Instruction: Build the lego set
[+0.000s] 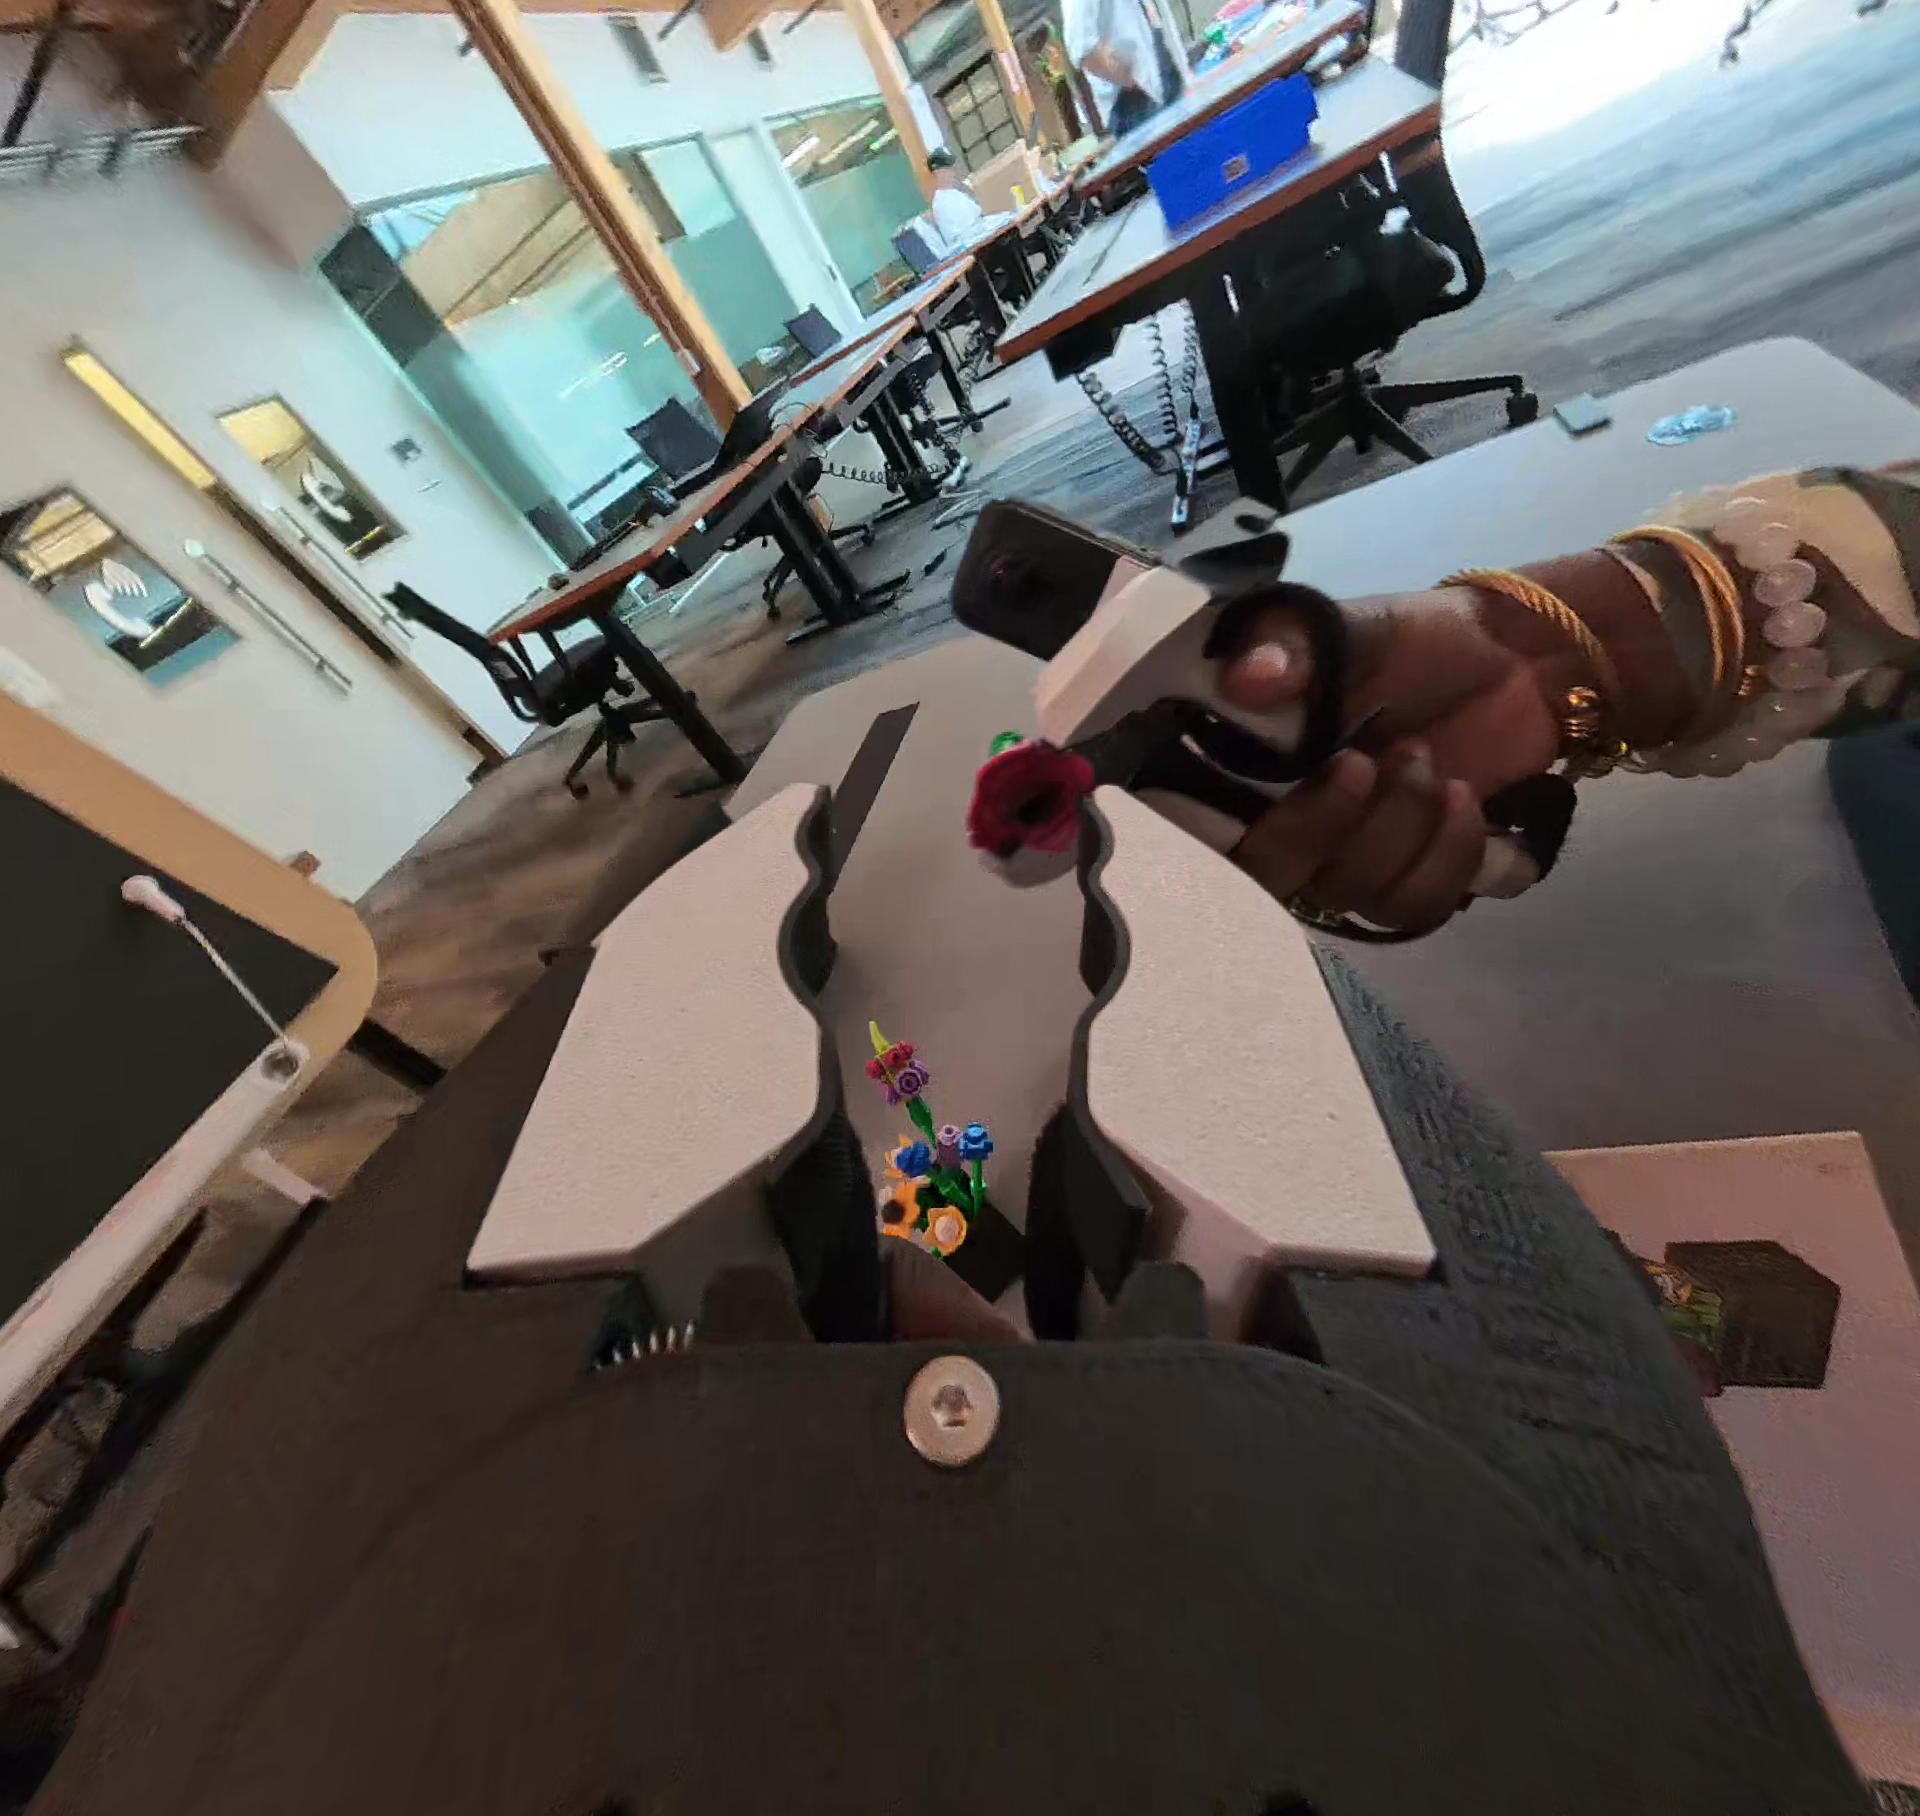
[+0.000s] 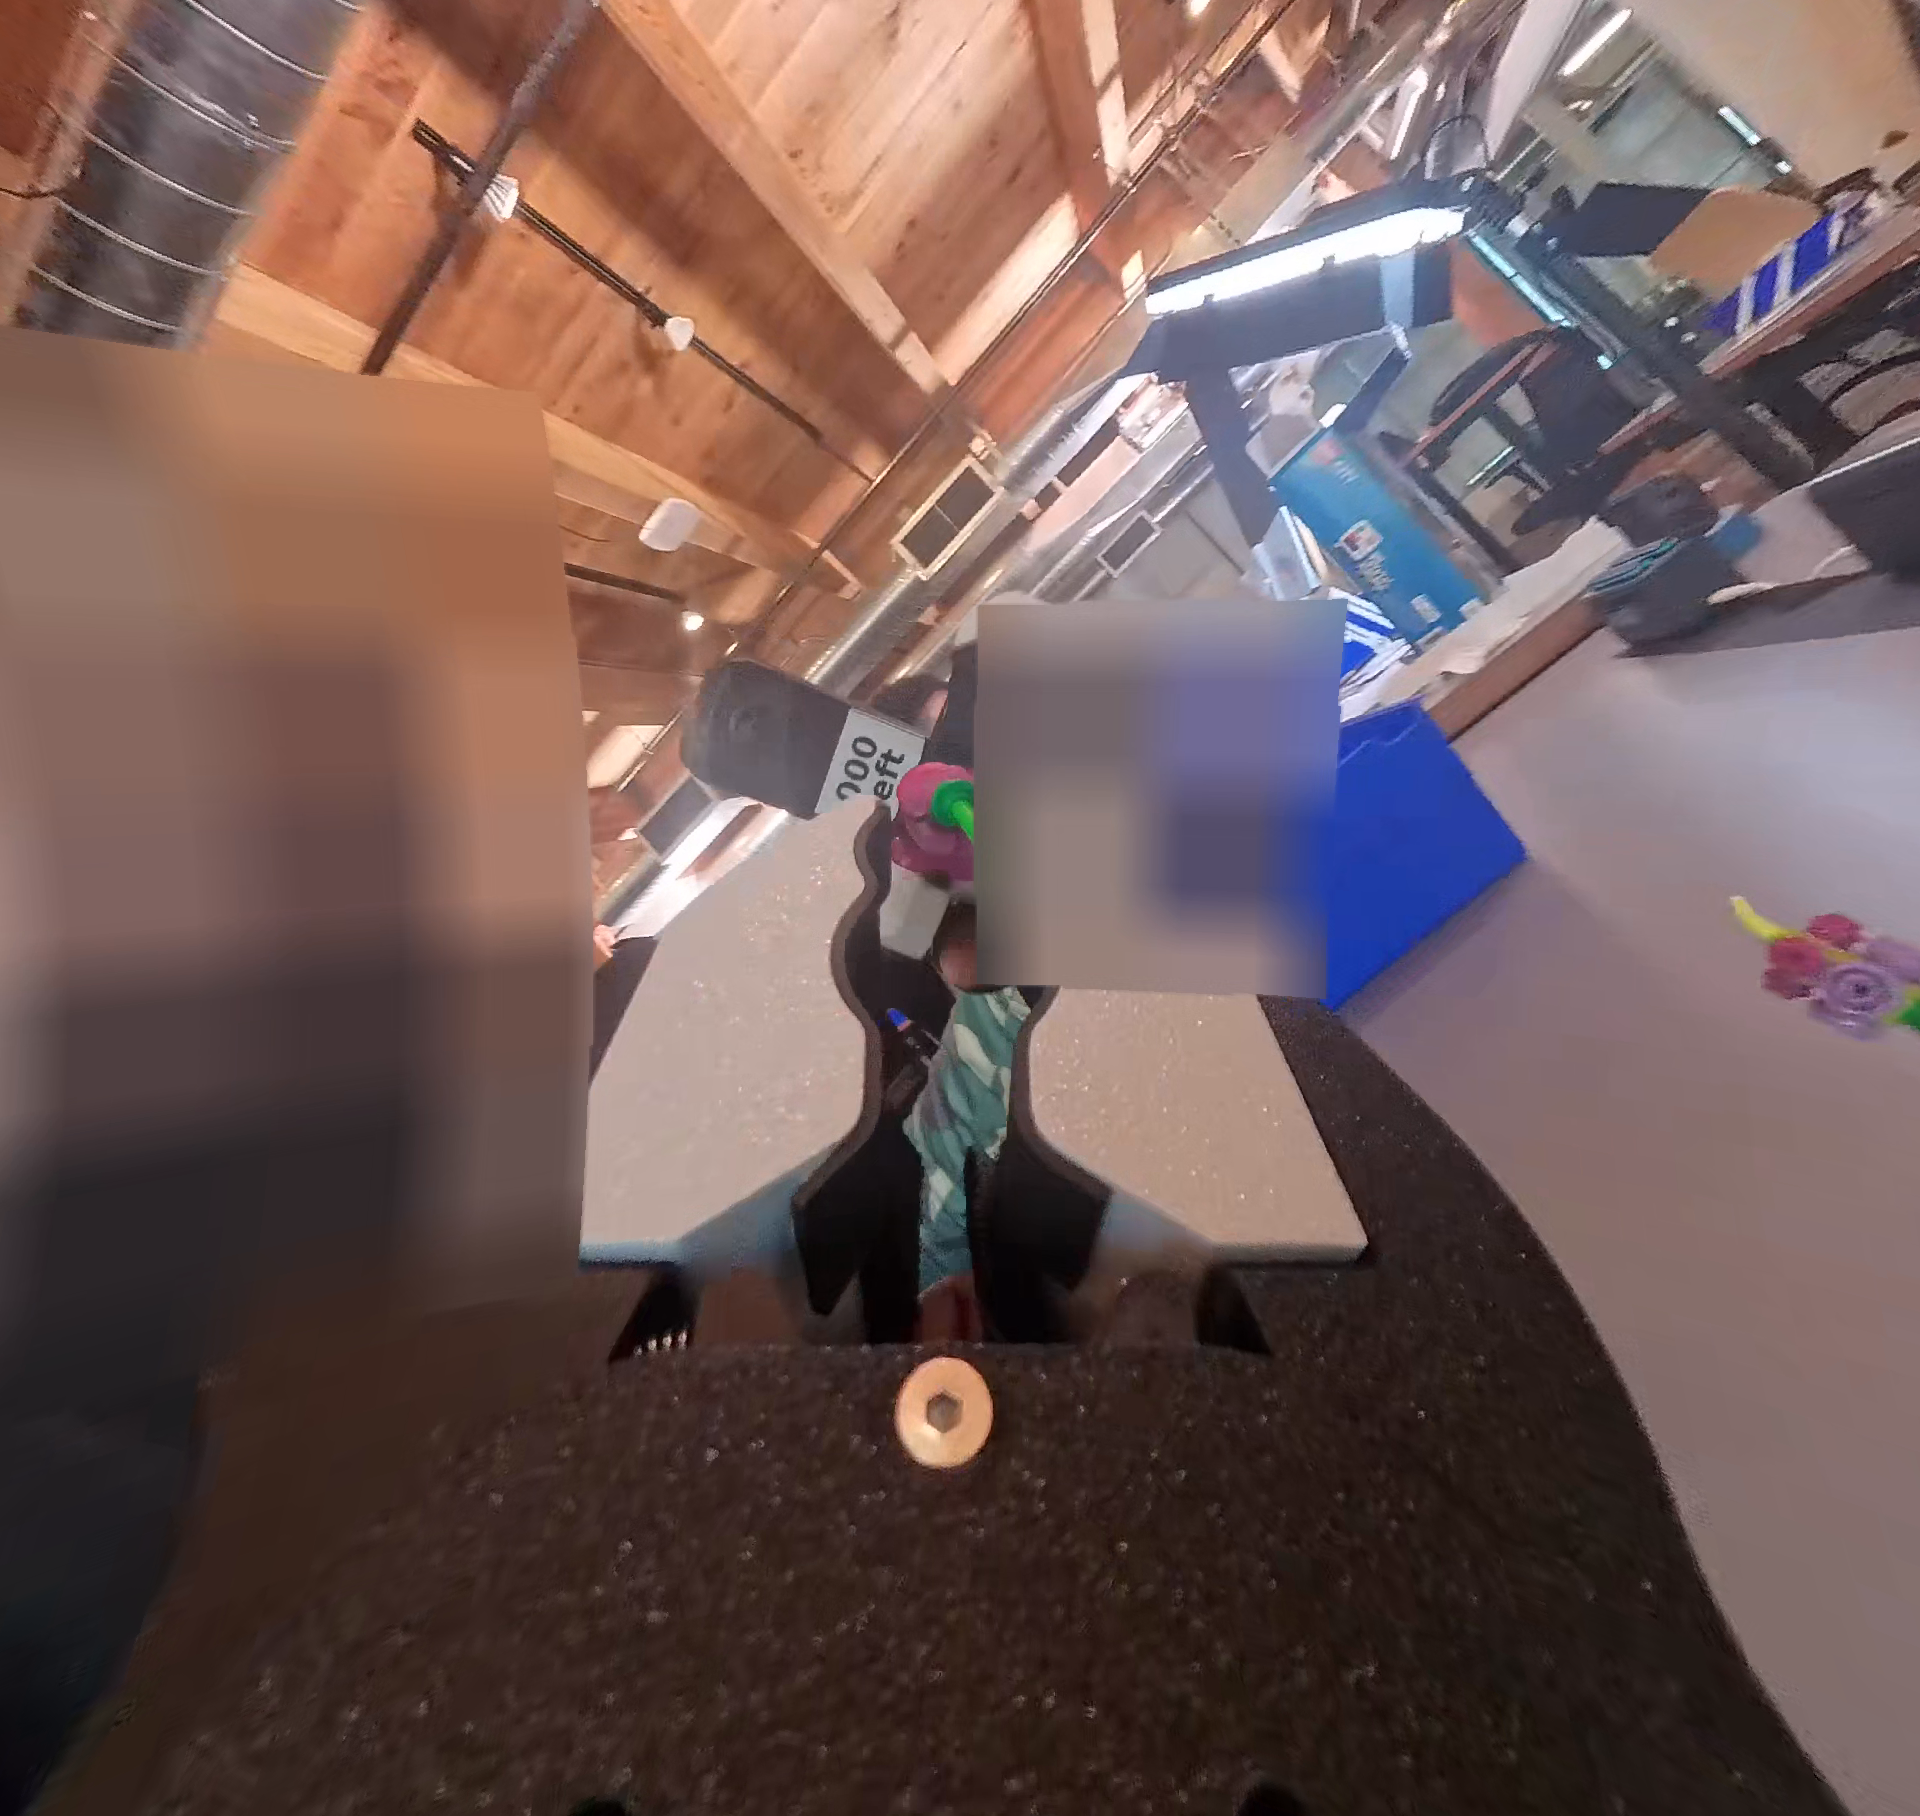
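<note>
Risk: red flower point(image 1: 1029, 798) slipping from right gripper point(image 1: 1023, 857), which pinches it only at its tips, beyond the widely spread fingers point(image 1: 665, 1039) of empty left gripper point(image 1: 951, 893). Finished bouquet point(image 1: 930, 1158) lies low between those fingers; misaligned transfer could drop the piece.

white sticker point(image 2: 871, 767): stood on the side of the black camera point(image 2: 756, 736); large dark print was readable, partly cut off by what was in front.
blue box point(image 2: 1387, 545): stood in the background of the right wrist view; it bore a small logo and printing too blurred to read.
blue bin point(image 1: 1231, 148): stood on a far desk point(image 1: 1351, 145); it carried a small dark label, too small to read.
printed booklet point(image 1: 1766, 1351): lay at the right edge of the left wrist view; only a picture showed, no legible print.
</note>
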The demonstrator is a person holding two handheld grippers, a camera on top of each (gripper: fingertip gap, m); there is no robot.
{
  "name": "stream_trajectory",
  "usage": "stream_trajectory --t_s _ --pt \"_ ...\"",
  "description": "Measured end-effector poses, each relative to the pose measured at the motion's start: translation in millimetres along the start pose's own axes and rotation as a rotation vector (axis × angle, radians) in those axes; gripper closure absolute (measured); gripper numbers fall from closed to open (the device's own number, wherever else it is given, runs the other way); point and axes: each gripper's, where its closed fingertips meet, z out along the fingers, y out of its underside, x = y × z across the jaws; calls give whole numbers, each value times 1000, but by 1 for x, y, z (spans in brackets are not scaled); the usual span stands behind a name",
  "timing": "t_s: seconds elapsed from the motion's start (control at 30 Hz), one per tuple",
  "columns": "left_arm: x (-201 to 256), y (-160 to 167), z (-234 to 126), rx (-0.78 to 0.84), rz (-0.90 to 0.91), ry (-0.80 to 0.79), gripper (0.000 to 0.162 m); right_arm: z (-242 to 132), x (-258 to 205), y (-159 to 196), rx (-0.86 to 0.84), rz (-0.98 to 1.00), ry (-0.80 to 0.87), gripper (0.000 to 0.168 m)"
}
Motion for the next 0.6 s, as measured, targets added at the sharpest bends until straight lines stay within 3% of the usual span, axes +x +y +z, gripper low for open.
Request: stream_trajectory --t_s 0.27,0.47,0.53,0.6 --pt "14 -5 2 -23 153 26 139 0 -1 0 17 40 -22 148" --pt "16 -4 1 -44 176 38 142 0 -1 3 -2 31 -33 147" --pt "8 -2 -5 -82 171 18 142 -3 -4 1 -28 -37 -28 131" --pt "-7 4 -18 -143 154 -21 142 -16 11 0 -136 -200 110 112"
